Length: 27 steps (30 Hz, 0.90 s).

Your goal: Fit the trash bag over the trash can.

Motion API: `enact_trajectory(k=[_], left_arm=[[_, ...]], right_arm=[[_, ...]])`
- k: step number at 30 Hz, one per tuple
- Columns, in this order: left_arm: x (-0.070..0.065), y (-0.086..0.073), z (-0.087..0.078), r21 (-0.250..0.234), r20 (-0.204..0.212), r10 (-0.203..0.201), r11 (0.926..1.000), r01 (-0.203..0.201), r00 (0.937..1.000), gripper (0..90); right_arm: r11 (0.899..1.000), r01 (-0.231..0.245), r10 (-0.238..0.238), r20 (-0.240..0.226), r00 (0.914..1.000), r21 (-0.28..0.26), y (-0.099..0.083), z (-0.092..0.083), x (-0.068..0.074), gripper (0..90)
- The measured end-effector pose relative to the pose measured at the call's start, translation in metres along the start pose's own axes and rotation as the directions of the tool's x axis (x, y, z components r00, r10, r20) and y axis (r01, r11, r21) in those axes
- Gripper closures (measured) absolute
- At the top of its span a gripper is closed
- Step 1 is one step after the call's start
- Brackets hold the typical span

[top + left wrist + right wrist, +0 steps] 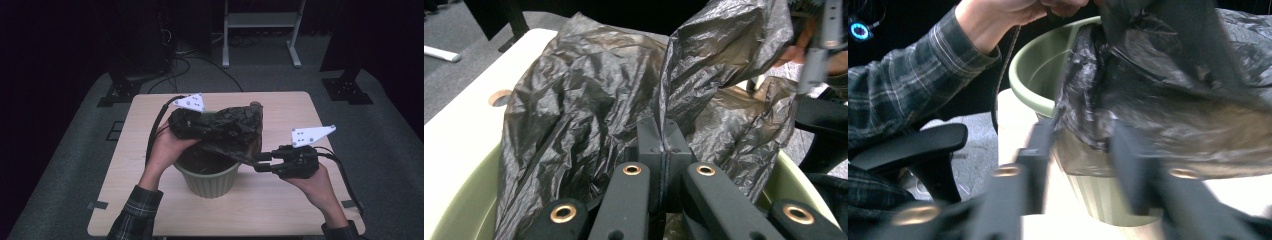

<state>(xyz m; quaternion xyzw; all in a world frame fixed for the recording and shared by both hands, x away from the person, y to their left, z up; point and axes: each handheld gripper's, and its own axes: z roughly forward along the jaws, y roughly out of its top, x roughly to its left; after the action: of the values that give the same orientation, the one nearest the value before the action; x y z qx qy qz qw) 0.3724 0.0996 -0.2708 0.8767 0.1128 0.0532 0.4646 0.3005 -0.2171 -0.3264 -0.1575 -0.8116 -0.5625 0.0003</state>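
Bag (pixel 220 127) of crumpled black plastic hangs over the green bin (pixel 209 181) at the middle of the high view, spread from the left tool (pixel 186 125) across to the right tool (pixel 260 162). The bin stands on the bench (pixel 290 107), toward its near edge, and part of the bag dips inside its rim.

In the left gripper view the left tool (pixel 665 145) sits at lower center with its jaws pressed together on a fold of the bag (pixel 584 105), which rises above them and fills the frame; the bin's (pixel 464 200) pale green rim shows at the lower left and lower right.

In the right gripper view, which is blurred, the right tool (pixel 1083 150) has its jaws apart at lower center, with the bag's (pixel 1158 100) lower edge lying between them beside the bin (pixel 1048 75) wall. Whether the pads touch the plastic cannot be told. A plaid sleeve (pixel 898 100) fills the left of that frame.
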Motion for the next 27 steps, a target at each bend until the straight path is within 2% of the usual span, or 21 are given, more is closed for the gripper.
enact_trajectory(k=[1, 2, 3, 8, 11, 15, 23, 27], left_arm=[[0.000, 0.000, -0.001, -0.001, -0.001, 0.000, 1.0000, 0.000, 1.0000, 89.8], [0.000, 0.000, -0.001, 0.000, 0.000, 0.000, 1.0000, 0.000, 1.0000, 89.8], [0.000, -0.001, -0.002, 0.001, -0.002, -0.002, 1.0000, 0.002, 1.0000, 89.8], [0.002, -0.005, -0.012, -0.011, -0.022, -0.013, 0.9999, 0.013, 0.9997, 89.8], [0.005, -0.010, -0.024, -0.022, -0.034, -0.025, 0.9995, 0.025, 0.9991, 89.8], [0.007, -0.021, -0.043, -0.037, -0.056, -0.046, 0.9984, 0.044, 0.9974, 89.8], [0.009, -0.056, -0.088, -0.089, -0.101, -0.113, 0.9906, 0.104, 0.9885, 89.8], [0.009, -0.072, -0.104, -0.107, -0.114, -0.144, 0.9854, 0.132, 0.9829, 89.8]], right_arm=[[1.000, 0.009, -0.009, 0.010, 0.9999, -0.005, 0.000, 0.000, 0.000, 80.9], [1.000, 0.017, -0.017, 0.013, 0.9998, -0.004, 0.000, 0.000, -0.001, 87.2], [1.000, 0.014, -0.014, 0.022, 0.9997, -0.002, 0.001, -0.001, -0.001, 89.5], [1.000, 0.009, -0.009, 0.038, 0.9992, -0.001, 0.001, -0.005, -0.004, 89.8], [1.000, 0.009, -0.009, 0.052, 0.9986, 0.003, 0.000, -0.010, -0.006, 89.7], [1.000, -0.005, 0.005, 0.096, 0.9954, -0.005, -0.005, -0.026, -0.012, 89.7], [0.998, -0.043, 0.049, 0.171, 0.9841, -0.039, -0.016, -0.056, -0.029, 89.7], [0.996, -0.068, 0.076, 0.192, 0.9784, -0.049, -0.020, -0.066, -0.039, 89.7]])
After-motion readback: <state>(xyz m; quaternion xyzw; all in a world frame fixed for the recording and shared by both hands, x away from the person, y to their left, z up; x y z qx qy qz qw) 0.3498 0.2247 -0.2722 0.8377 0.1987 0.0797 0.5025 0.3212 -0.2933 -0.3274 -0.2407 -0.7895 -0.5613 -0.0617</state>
